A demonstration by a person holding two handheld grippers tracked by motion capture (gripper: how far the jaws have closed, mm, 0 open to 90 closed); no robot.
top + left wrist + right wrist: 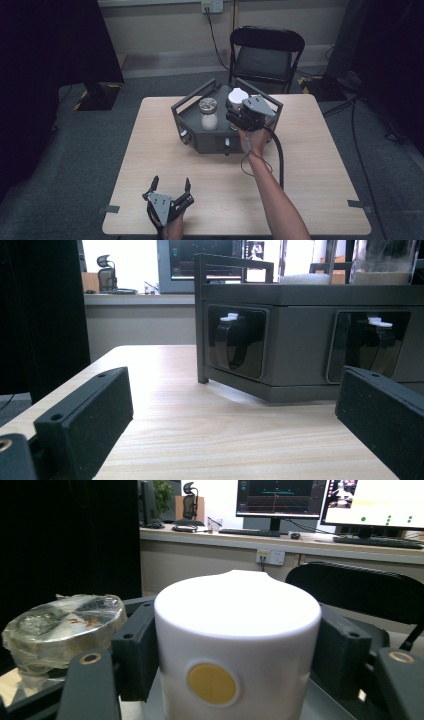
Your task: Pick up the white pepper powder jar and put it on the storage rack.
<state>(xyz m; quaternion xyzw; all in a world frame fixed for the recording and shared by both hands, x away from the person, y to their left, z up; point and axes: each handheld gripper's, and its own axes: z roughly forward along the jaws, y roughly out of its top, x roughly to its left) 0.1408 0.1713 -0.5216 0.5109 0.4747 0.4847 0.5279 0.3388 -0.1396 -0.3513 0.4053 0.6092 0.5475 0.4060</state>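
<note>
**Grip on the white canister**

Fingers of the right gripper [235, 650] stand closed on either side of a white canister [237, 645], the black pads pressing its left and right walls just below its flat top. A round yellow mark on the canister's near wall faces straight back between the two fingers. In the high view the right gripper [239, 119] sits over the right half of a dark grey tray [200, 142] on the tabletop [320, 200], with the canister [238, 95] just beyond the fingertips, upright in the tray.

Beside the left finger, close but apart, stands a glass jar [60, 630] whose top is wrapped in crinkled clear film; from above the jar [208, 115] shows white powder in its lower part.

The left gripper [169, 195] rests at the near edge of the tabletop, well apart from the tray. Its fingers [85, 415] are spread wide with nothing between them but bare wood, and they point toward the tray's front wall with its two dark knobs.

The step in hand looks like taking the canister out of the tray. To do it well, I would keep the pads level and squarely opposite each other so the smooth wall cannot slip or swivel, and lift straight up until the base clears the tray's rail before moving sideways. The jar next to the left finger is the thing to mind: any drift toward that side could knock it over. Whether the canister is full or heavy cannot be told, so a slow first lift seems wise.
</note>
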